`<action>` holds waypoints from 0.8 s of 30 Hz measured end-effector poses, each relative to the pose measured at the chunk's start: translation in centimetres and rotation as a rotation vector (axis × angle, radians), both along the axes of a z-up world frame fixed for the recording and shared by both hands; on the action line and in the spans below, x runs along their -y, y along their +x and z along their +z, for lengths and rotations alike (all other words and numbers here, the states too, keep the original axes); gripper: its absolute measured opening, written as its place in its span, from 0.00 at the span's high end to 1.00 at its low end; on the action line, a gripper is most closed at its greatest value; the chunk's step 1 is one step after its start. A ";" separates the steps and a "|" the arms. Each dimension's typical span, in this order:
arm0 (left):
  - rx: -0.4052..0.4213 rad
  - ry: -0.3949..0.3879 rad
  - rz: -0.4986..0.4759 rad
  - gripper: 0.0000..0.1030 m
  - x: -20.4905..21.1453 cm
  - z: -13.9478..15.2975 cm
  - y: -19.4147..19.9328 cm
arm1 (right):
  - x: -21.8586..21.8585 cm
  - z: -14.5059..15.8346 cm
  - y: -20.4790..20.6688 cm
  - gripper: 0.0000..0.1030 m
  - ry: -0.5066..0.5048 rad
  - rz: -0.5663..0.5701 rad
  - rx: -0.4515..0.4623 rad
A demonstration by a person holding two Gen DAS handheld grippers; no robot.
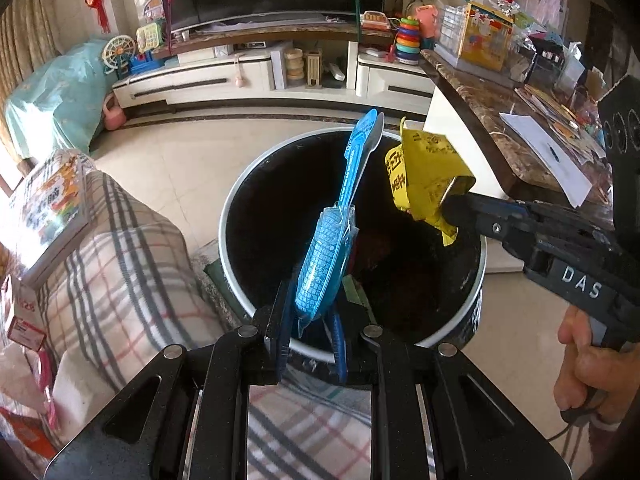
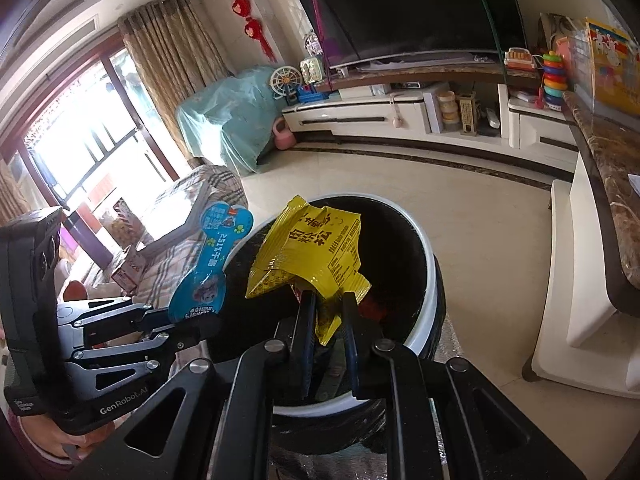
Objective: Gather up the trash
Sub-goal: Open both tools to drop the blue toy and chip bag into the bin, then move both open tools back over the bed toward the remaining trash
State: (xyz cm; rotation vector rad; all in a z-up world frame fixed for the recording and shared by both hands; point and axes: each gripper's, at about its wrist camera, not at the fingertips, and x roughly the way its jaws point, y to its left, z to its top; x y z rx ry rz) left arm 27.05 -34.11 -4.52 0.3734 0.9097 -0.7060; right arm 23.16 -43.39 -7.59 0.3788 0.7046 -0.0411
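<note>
While my left gripper has its jaws pinching the blue wrapper, my right gripper has its jaws closed on the yellow packet. I hold both pieces above the open bin, which stands on the floor between the sofa and the table.

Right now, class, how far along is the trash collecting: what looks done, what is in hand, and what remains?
Done: some rubbish already lies inside the round white-rimmed black bin. In hand: the left claw grips a blue bone-shaped plastic packet and the right claw a crumpled yellow foil wrapper, both over the bin. Left: dropping both in.
</note>
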 end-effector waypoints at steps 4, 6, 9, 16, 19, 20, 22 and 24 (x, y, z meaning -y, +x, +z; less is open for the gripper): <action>-0.026 -0.012 0.023 0.68 0.0 -0.1 0.7 | 0.4 -0.1 0.2 0.82 -0.002 -0.013 -0.020; -0.020 -0.019 0.034 0.54 -0.2 0.0 0.8 | 0.5 0.0 0.0 0.72 -0.007 -0.023 -0.019; -0.010 -0.031 0.041 0.53 -0.7 0.2 0.6 | 0.7 0.2 -0.4 0.64 -0.004 -0.027 -0.010; -0.004 -0.100 0.105 0.43 -4.3 0.4 -0.6 | -0.4 0.7 -2.1 0.15 0.018 -0.043 0.037; 0.022 -0.121 0.143 0.40 -6.8 0.5 -1.8 | -1.2 0.6 -2.7 0.09 0.051 -0.044 0.047; 0.026 -0.131 0.159 0.39 -7.9 0.5 -2.1 | -1.5 0.6 -2.8 0.09 0.056 -0.042 0.048; 0.026 -0.159 0.190 0.39 -9.8 0.5 -2.6 | -2.6 0.6 -3.3 0.09 0.062 -0.035 0.057; 0.023 -0.185 0.230 0.39 -12.1 0.4 -3.2 | -3.5 0.7 -3.6 0.09 0.064 -0.022 0.065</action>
